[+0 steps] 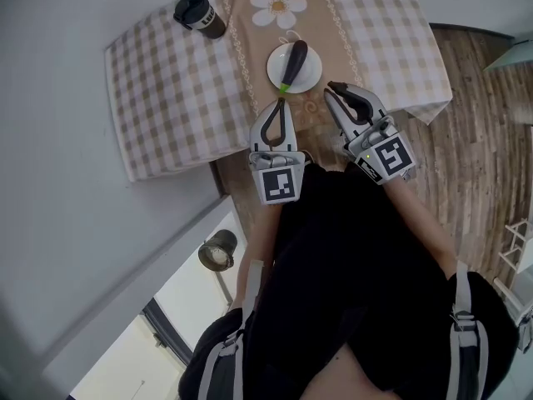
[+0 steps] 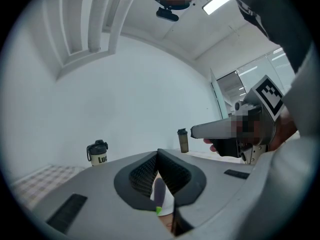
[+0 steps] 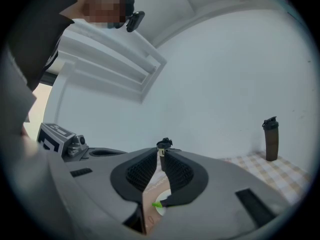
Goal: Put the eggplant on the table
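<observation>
A dark purple eggplant (image 1: 295, 62) with a green stem lies on a small white plate (image 1: 309, 78) on the beige runner of the table (image 1: 166, 98). My left gripper (image 1: 281, 101) hangs just in front of the plate, its jaws shut with nothing between them. In the left gripper view the eggplant (image 2: 159, 190) shows below the closed tips (image 2: 158, 152). To the right of the plate, my right gripper (image 1: 332, 89) is level with it. Its jaws (image 3: 163, 152) stand a narrow slit apart, holding nothing. The green stem (image 3: 158, 204) shows low in that slit.
A black lidded mug (image 1: 198, 13) stands at the table's far left, also seen as the mug (image 2: 97, 152). A dark bottle (image 3: 270, 139) stands near the far right edge. The checked cloth hangs over the table's sides. Wooden floor (image 1: 483, 165) lies to the right.
</observation>
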### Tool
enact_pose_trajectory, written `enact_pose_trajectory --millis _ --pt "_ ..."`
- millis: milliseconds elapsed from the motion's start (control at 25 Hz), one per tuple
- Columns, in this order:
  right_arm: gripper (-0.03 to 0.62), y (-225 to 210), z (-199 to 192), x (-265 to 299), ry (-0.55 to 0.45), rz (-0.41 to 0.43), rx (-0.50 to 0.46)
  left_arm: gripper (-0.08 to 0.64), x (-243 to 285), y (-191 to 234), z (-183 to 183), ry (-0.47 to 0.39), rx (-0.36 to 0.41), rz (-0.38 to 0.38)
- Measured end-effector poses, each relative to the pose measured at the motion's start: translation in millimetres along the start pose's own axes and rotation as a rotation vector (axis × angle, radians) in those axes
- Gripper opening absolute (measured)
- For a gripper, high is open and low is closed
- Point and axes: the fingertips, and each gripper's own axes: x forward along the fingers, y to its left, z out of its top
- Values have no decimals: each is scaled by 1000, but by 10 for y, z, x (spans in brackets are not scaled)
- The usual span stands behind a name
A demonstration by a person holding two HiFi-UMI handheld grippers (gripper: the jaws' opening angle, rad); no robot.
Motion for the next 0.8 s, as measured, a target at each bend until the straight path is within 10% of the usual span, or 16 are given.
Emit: enact_pose_trajectory --millis 800 --pt "5 35 -136 40 39 10 9 -9 26 -14 -61 25 -15 -11"
